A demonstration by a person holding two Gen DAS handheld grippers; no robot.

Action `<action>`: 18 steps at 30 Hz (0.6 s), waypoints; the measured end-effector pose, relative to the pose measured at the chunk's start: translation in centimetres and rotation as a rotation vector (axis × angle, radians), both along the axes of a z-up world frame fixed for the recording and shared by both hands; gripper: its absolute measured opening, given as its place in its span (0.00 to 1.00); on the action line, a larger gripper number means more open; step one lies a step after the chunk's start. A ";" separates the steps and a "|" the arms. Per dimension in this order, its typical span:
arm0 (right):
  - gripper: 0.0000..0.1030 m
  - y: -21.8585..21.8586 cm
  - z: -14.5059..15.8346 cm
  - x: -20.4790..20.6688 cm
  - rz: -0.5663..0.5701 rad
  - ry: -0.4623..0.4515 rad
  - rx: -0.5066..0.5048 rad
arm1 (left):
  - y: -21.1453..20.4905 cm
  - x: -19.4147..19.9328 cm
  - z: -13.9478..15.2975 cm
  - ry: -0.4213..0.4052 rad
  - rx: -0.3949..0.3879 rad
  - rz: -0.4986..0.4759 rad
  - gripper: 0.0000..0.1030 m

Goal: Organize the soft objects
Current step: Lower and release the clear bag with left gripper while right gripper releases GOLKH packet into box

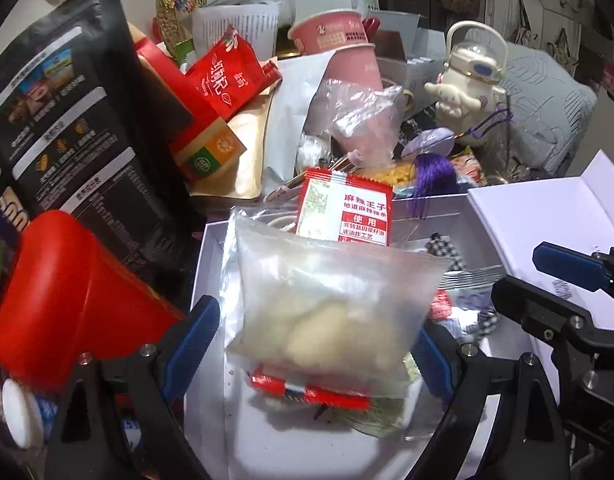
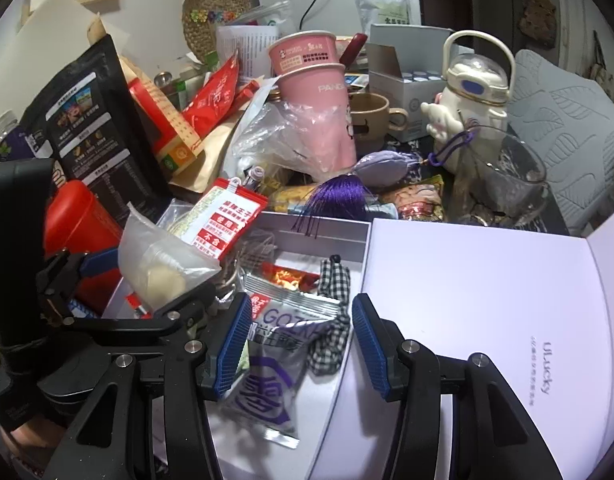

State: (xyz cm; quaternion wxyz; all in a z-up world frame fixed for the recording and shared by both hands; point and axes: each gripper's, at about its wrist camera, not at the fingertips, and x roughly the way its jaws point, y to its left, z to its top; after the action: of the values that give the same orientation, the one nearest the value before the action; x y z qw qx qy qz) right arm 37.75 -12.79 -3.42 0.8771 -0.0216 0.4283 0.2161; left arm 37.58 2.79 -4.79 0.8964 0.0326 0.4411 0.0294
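An open white box (image 1: 211, 264) holds soft packets. In the left wrist view a clear bag of pale lumps (image 1: 327, 312) and a red-and-white spicy snack packet (image 1: 347, 212) sit between my left gripper's (image 1: 307, 348) wide-apart blue fingers, over the box. The bag's lower corners reach both pads; I cannot tell whether they grip it. My right gripper (image 2: 303, 344) is open and empty above a silver-purple snack packet (image 2: 267, 384) and a black-and-white checked cloth (image 2: 333, 312) in the box (image 2: 307, 232). The bag (image 2: 163, 268) and the left gripper (image 2: 107, 280) show at the left of the right wrist view.
The box lid (image 2: 487, 300) lies open to the right. Behind are a black pouch (image 1: 67, 120), a red container (image 1: 67, 300), pink paper cups (image 2: 311, 80), a purple tassel (image 2: 339, 196), a cream kettle-shaped bottle (image 2: 471, 92), a glass (image 2: 503, 176) and a grey cushion (image 2: 567, 120).
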 end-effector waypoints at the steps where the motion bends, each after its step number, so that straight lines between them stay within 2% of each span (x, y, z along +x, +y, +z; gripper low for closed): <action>1: 0.50 -0.1 0.2 -0.2 -0.001 -0.006 0.002 | 0.0 -0.3 0.2 -0.001 -0.010 -0.001 0.88; 5: 0.50 -0.8 0.7 -1.0 -0.015 -0.015 0.017 | -0.2 -1.1 0.5 -0.013 -0.029 -0.017 0.88; 11: 0.50 -1.7 0.7 -2.2 -0.027 -0.014 0.017 | -1.1 -2.3 0.6 -0.017 -0.010 -0.036 0.88; 18: 0.50 -2.4 0.6 -3.6 -0.024 0.001 0.026 | -1.2 -3.8 1.1 -0.034 -0.043 -0.045 0.88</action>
State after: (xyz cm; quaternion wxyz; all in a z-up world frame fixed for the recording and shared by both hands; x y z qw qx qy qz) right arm 34.16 -15.18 -2.82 0.8796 -0.0051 0.4263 0.2110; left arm 33.83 1.57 -3.70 0.9047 0.0225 0.4254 0.0002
